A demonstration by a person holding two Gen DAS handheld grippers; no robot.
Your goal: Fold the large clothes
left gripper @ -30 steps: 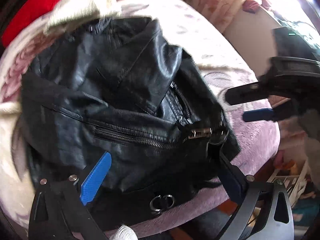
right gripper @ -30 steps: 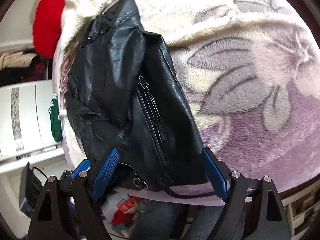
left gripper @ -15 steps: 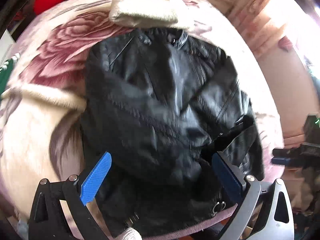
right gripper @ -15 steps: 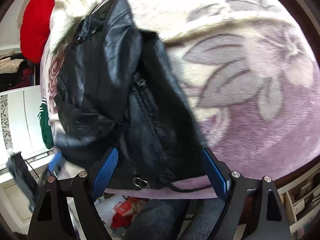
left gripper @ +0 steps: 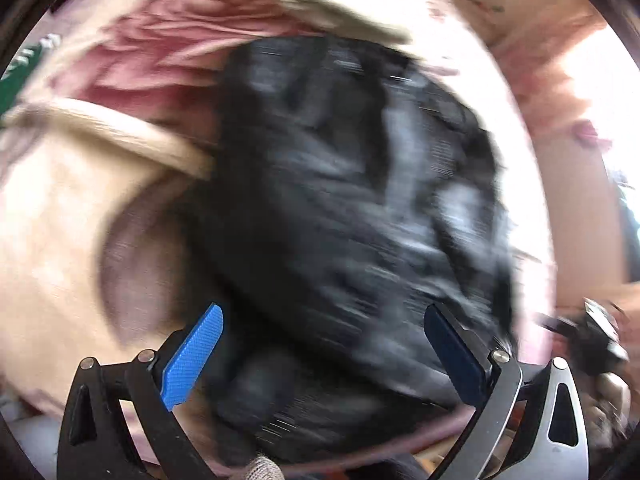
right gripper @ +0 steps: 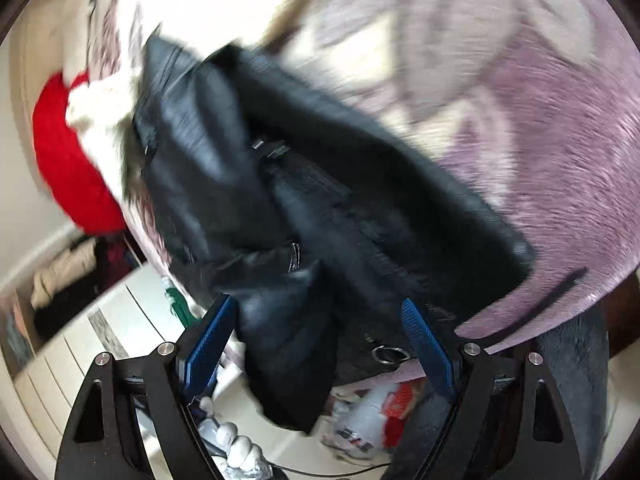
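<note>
A: Jacket (left gripper: 352, 208), black leather, lies on the floral blanket (left gripper: 60, 220) near the bed's edge, part of it drooping over that edge.
B: And the tongs?
A: Left gripper (left gripper: 324, 356) is spread wide above the jacket's lower part, pinching nothing. Right gripper (right gripper: 320, 344) is spread too, the drooping flap between its blue pads (right gripper: 208, 344), which don't press it.
B: Beyond it?
A: A red garment (right gripper: 68, 168).
</note>
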